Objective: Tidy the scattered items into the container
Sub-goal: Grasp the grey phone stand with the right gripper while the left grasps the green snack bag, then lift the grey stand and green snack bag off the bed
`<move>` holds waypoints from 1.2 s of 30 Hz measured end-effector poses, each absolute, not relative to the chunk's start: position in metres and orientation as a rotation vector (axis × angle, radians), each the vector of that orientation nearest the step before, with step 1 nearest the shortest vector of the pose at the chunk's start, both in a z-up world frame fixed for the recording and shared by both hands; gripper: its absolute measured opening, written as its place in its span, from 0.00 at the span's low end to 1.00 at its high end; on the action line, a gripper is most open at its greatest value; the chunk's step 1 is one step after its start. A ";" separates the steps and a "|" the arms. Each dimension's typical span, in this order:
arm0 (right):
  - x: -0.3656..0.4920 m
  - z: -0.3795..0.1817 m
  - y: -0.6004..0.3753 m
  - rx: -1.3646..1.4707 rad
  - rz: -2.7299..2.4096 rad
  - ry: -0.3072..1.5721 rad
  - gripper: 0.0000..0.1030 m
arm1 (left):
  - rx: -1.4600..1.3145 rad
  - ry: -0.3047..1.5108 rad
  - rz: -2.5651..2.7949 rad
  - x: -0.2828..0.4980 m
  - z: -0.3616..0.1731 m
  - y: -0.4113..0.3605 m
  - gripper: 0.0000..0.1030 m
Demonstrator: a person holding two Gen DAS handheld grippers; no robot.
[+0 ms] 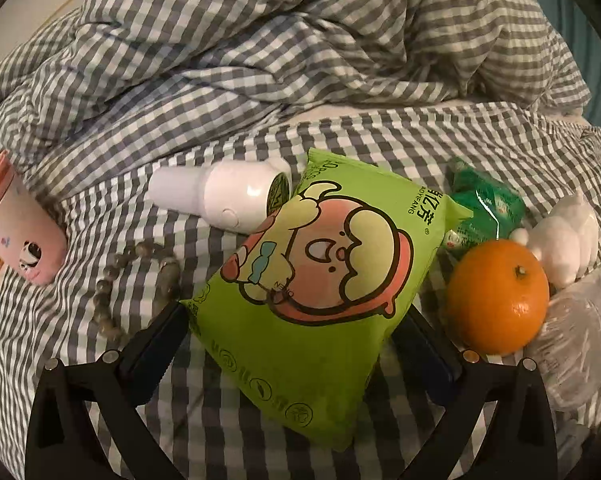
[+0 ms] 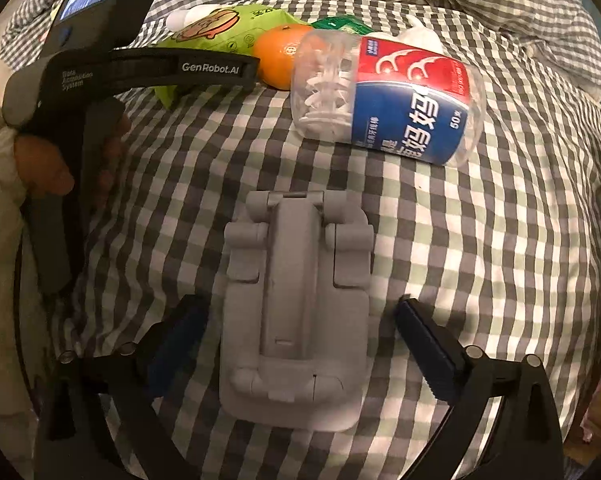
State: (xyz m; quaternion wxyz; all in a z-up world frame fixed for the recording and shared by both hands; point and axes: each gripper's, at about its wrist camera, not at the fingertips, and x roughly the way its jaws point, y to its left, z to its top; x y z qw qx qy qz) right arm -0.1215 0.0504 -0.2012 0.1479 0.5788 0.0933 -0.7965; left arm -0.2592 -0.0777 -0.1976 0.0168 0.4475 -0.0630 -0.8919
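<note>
Green packet (image 1: 320, 276) between left tongs (image 1: 296, 320).

On the checked bedding lie one green snack bag (image 1: 316, 276), one orange (image 1: 498, 296), one white bottle (image 1: 220, 194), one bead bracelet (image 1: 136, 280), one floss-pick jar (image 2: 392, 98) and one grey stand (image 2: 296, 316).

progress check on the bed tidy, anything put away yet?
Nothing looks put away; no container is in view. In hand: left gripper straddles the green snack bag, right gripper straddles the grey stand, both open. Left: orange, floss-pick jar, white bottle, beads.
</note>
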 end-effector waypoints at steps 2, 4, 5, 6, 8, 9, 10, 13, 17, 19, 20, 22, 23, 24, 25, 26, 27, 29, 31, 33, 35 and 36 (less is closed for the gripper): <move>-0.121 -0.202 0.048 1.657 -2.299 0.289 0.97 | 1.385 -0.197 -2.778 -0.259 -0.198 -0.079 1.00; -0.121 -0.202 0.048 1.652 -2.306 0.298 0.96 | 1.383 -0.198 -2.783 -0.262 -0.197 -0.081 1.00; -0.120 -0.201 0.048 1.650 -2.308 0.302 0.94 | 1.380 -0.196 -2.783 -0.262 -0.197 -0.081 1.00; -0.119 -0.199 0.048 1.647 -2.314 0.309 0.88 | 1.378 -0.199 -2.781 -0.262 -0.197 -0.081 1.00; -0.116 -0.195 0.048 1.635 -2.319 0.310 0.76 | 1.392 -0.205 -2.782 -0.262 -0.196 -0.083 0.95; -0.115 -0.192 0.048 1.629 -2.317 0.307 0.68 | 1.396 -0.206 -2.781 -0.262 -0.195 -0.082 0.93; -0.114 -0.190 0.048 1.625 -2.313 0.302 0.65 | 1.399 -0.203 -2.783 -0.261 -0.193 -0.082 0.86; -0.111 -0.185 0.049 1.625 -2.315 0.286 0.64 | 1.410 -0.206 -2.811 -0.254 -0.187 -0.079 0.65; -0.105 -0.172 0.054 1.613 -2.314 0.239 0.64 | 1.427 -0.138 -2.824 -0.241 -0.179 -0.081 0.59; -0.101 -0.163 0.056 1.599 -2.326 0.239 0.63 | 1.431 -0.120 -2.817 -0.230 -0.175 -0.080 0.58; -0.099 -0.159 0.058 1.592 -2.331 0.238 0.63 | 1.427 -0.117 -2.812 -0.224 -0.171 -0.081 0.58; -0.096 -0.148 0.066 1.574 -2.352 0.225 0.59 | 1.413 -0.085 -2.811 -0.210 -0.164 -0.082 0.57; -0.098 -0.142 0.070 1.571 -2.359 0.223 0.55 | 1.416 -0.067 -2.809 -0.203 -0.160 -0.084 0.57; -0.099 -0.139 0.068 1.566 -2.364 0.218 0.55 | 1.421 -0.062 -2.807 -0.198 -0.157 -0.084 0.57; -0.097 -0.134 0.065 1.564 -2.364 0.212 0.54 | 1.414 -0.058 -2.809 -0.189 -0.153 -0.085 0.57; -0.093 -0.133 0.066 1.563 -2.367 0.205 0.54 | 1.415 -0.062 -2.812 -0.184 -0.150 -0.085 0.56; -0.090 -0.132 0.068 1.568 -2.370 0.200 0.54 | 1.422 -0.070 -2.814 -0.177 -0.147 -0.084 0.56; -0.084 -0.130 0.074 1.572 -2.374 0.187 0.54 | 1.429 -0.070 -2.814 -0.166 -0.142 -0.083 0.55; -0.083 -0.123 0.078 1.564 -2.374 0.179 0.54 | 1.432 -0.068 -2.822 -0.157 -0.137 -0.082 0.55; -0.079 -0.117 0.080 1.552 -2.384 0.182 0.54 | 1.427 -0.055 -2.835 -0.147 -0.130 -0.081 0.54; -0.074 -0.111 0.081 1.534 -2.401 0.184 0.54 | 1.414 -0.063 -2.847 -0.140 -0.123 -0.079 0.53; -0.073 -0.107 0.082 1.521 -2.411 0.180 0.54 | 1.403 -0.059 -2.851 -0.136 -0.119 -0.079 0.52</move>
